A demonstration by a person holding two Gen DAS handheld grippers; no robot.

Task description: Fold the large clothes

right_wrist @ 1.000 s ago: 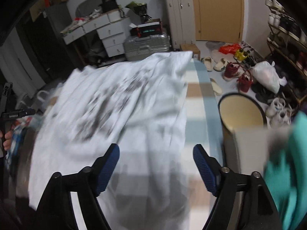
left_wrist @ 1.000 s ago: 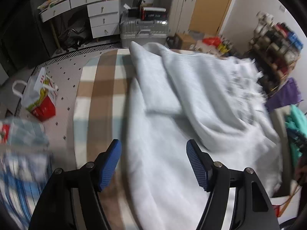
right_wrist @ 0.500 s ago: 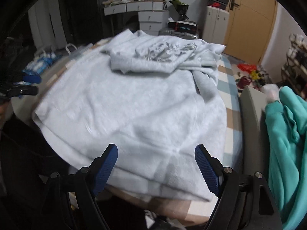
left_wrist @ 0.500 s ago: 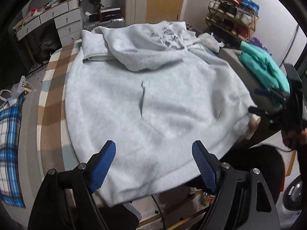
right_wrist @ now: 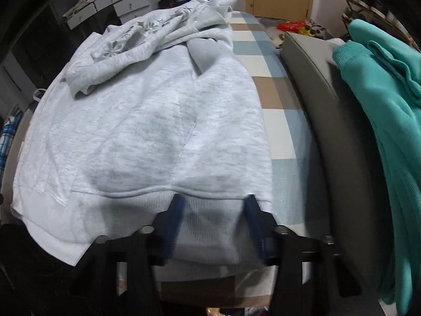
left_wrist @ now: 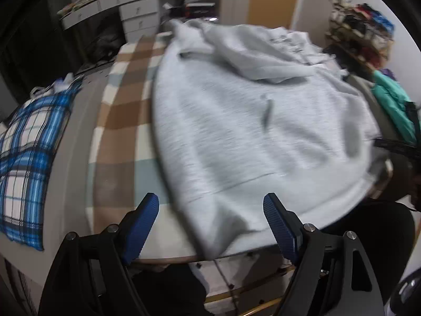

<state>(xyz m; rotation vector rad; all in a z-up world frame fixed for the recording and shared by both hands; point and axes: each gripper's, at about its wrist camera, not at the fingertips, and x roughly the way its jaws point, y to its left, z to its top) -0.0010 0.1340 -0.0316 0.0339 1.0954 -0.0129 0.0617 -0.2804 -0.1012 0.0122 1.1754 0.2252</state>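
Observation:
A large pale grey hoodie [left_wrist: 252, 121] lies spread on a checked table cover [left_wrist: 123, 110], hem toward me, sleeves and printed upper part bunched at the far end. My left gripper [left_wrist: 211, 210] is open and empty, just above the hem's left corner. My right gripper [right_wrist: 214, 205] is open, its blue fingers [right_wrist: 176, 210] straddling the ribbed hem band near the right corner of the hoodie [right_wrist: 158, 121]. Nothing is pinched.
A blue plaid garment [left_wrist: 29, 147] lies left of the cover. A teal garment [right_wrist: 389, 110] lies on a grey cushion [right_wrist: 329, 121] to the right. Drawers [left_wrist: 136, 15], a suitcase, a shoe rack [left_wrist: 363, 34] and a door stand beyond.
Both grippers have dropped closer to the near hem of the hoodie. The right gripper's fingers have narrowed and now sit at the hem band. The left view is blurred by motion.

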